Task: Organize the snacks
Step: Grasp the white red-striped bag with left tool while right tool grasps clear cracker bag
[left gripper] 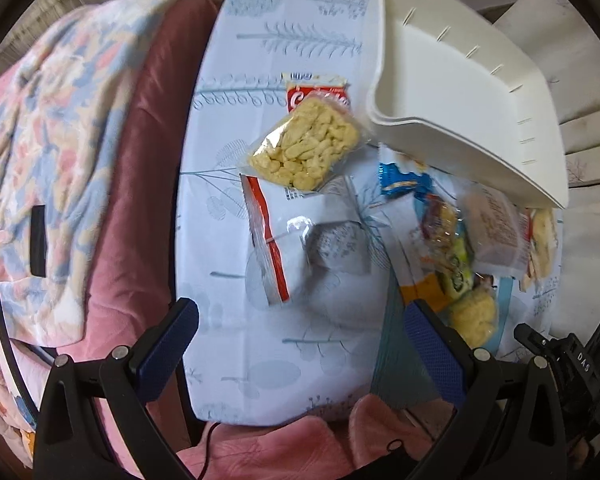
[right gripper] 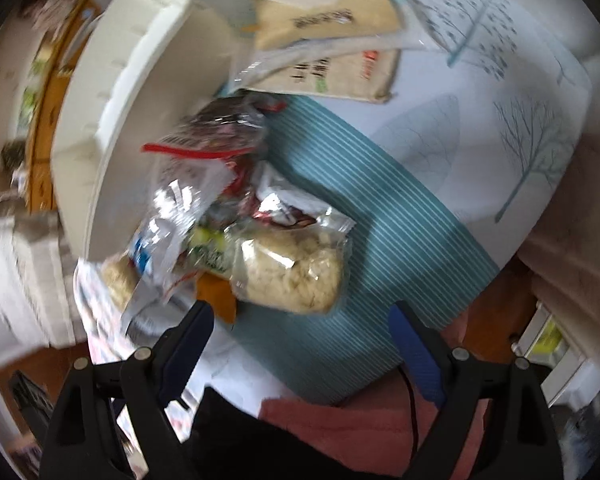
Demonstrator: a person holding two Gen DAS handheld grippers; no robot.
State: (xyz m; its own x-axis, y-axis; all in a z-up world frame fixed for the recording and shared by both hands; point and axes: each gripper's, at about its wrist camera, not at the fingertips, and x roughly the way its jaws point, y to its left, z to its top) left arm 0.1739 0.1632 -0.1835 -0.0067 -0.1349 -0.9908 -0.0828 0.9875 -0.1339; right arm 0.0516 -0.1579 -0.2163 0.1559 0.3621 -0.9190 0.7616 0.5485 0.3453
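Snack packs lie all over the table with the white cloth printed with blue trees [left gripper: 300,12]. Both grippers are empty, with their fingers spread wide and nothing between them.

Just ahead of the left gripper [left gripper: 300,344] lies a clear flat bag with a red strip down one side [left gripper: 270,240]. Past that bag sits a clear bag full of yellow puffed pieces [left gripper: 306,146], lying partly on a red and white packet [left gripper: 318,90]. Off to the side of the right-hand finger is a heap of mixed packs [left gripper: 456,248]. A white plastic tray with a tall rim [left gripper: 460,80] is tipped up over that heap, with one edge above the packs.

The right gripper [right gripper: 300,344] hangs over a teal striped mat [right gripper: 380,240]. Right ahead of its left-hand finger is a clear bag of pale crumbly snack [right gripper: 292,272]. More shiny packs are jumbled beyond it, against the tray's inside. This view is blurry, so I cannot tell how many packs are in that pile.

What could go wrong? The tray looks tilted, so it may slide or drop onto the packs and knock some off the table. The bags are slippery and lie on top of each other, so a grab might catch two at once, or only a thin corner that slips out. A hard squeeze would likely crush the puffed pieces.
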